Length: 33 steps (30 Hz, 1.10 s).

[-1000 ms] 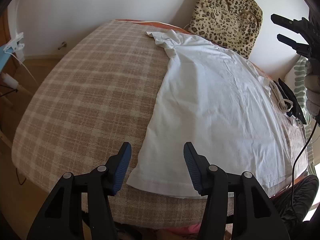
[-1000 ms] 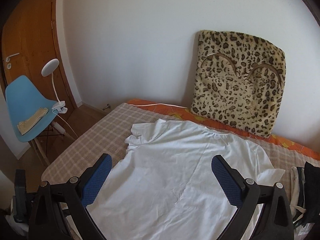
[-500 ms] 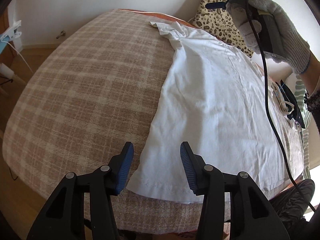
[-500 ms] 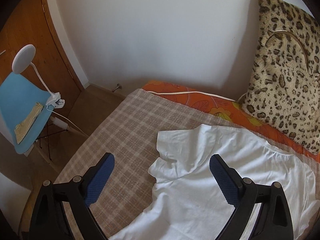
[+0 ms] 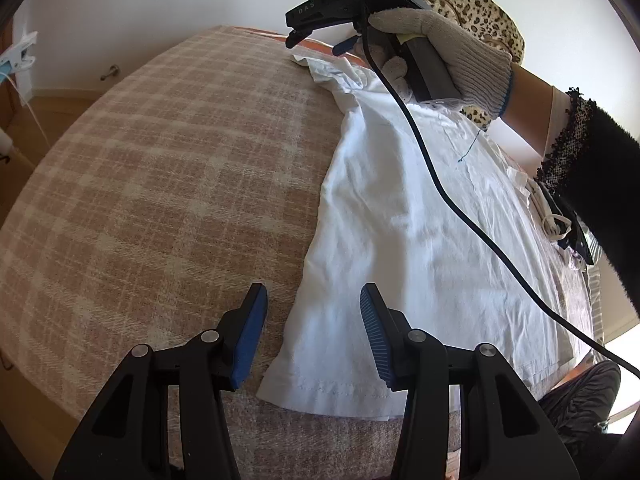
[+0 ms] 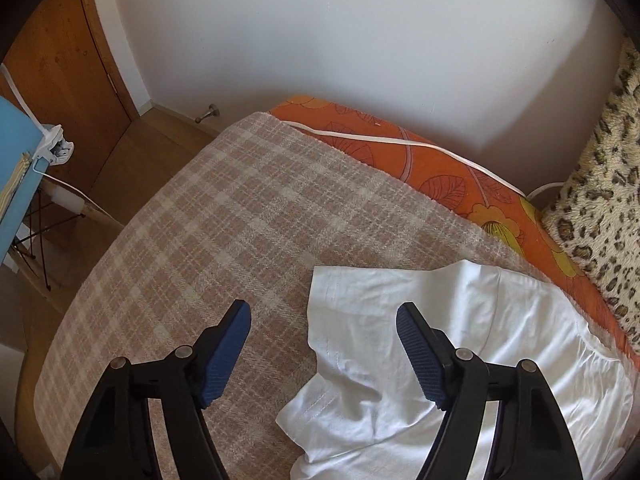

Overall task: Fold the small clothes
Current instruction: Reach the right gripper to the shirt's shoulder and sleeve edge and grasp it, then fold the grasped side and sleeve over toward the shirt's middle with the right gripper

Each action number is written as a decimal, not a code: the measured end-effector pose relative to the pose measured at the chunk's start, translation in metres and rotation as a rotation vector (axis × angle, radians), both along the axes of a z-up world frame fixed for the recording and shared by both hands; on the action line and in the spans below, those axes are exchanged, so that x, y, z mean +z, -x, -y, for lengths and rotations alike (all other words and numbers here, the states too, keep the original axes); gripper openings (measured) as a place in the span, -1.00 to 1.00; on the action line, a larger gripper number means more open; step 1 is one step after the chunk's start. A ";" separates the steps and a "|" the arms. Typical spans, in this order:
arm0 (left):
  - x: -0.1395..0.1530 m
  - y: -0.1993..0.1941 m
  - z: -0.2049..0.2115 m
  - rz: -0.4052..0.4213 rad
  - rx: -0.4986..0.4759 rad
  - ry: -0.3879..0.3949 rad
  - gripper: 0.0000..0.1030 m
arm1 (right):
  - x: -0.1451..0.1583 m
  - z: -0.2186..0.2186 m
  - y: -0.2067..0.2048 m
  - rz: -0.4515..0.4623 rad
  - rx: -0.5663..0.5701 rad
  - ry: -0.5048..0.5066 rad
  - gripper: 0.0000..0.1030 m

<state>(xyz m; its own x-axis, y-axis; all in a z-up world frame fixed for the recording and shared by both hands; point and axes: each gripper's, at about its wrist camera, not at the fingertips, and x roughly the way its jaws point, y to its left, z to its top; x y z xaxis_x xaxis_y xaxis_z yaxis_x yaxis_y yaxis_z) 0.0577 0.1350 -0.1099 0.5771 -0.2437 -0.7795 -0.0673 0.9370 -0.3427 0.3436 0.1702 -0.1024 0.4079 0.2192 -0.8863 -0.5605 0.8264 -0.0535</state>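
**Two grippers line up on one edge of a white T-shirt**

A white T-shirt point(image 5: 404, 216) lies spread flat on a bed covered by a beige plaid blanket point(image 5: 168, 184), with the hem near the bed's front edge and the sleeve point(image 6: 384, 312) at the far end, close to an orange floral sheet point(image 6: 440, 176) and a leopard-print cushion point(image 6: 600, 208).

The left gripper point(image 5: 312, 322) hangs over the hem corner, jaws partly apart, with the shirt's side edge running between them; the pads are not pressing on the cloth. The right gripper point(image 6: 324, 354), held in a gloved hand point(image 5: 444, 60), is over the sleeve with its jaws closing. The sleeve's edge sits between them, but nothing is pinched yet.

**Risks from here**
- The right jaws may shut above the cloth, or catch only the top layer of the sleeve, so the shirt would peel apart when lifted.
- Either gripper could nip the blanket along with the shirt and drag it into the fold.
- The black cable point(image 5: 440, 196) trails across the shirt's middle; it could snag the fabric or get folded inside.
- Uneven lifting at hem and sleeve would skew the fold line.

**Writing**
The right gripper's body carries small letters that look like "DAS" in the left wrist view; nothing else is readable.
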 end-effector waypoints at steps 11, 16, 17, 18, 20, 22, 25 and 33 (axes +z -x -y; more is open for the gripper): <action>-0.002 -0.007 0.004 -0.009 -0.042 -0.007 -0.87 | -0.017 -0.013 -0.021 -0.017 0.014 0.089 0.44; -0.003 -0.008 0.005 -0.016 -0.045 0.016 -0.91 | -0.022 -0.017 -0.031 -0.041 0.007 0.105 0.29; -0.003 -0.008 0.006 -0.016 -0.048 0.016 -0.91 | -0.024 -0.019 -0.032 -0.053 0.008 0.113 0.23; -0.003 -0.008 0.006 -0.016 -0.050 0.016 -0.91 | -0.026 -0.020 -0.032 -0.055 0.011 0.121 0.22; -0.003 -0.008 0.006 -0.016 -0.050 0.018 -0.91 | -0.025 -0.021 -0.031 -0.045 0.020 0.127 0.20; -0.002 -0.009 0.008 -0.017 -0.048 0.021 -0.92 | -0.025 -0.023 -0.031 -0.053 0.026 0.123 0.08; -0.001 -0.010 0.010 -0.016 -0.050 0.029 -0.94 | -0.023 -0.027 -0.032 -0.048 0.029 0.135 -0.31; 0.015 -0.009 0.014 0.036 -0.090 0.040 -0.95 | -0.001 -0.006 -0.038 -0.023 -0.022 0.082 -0.93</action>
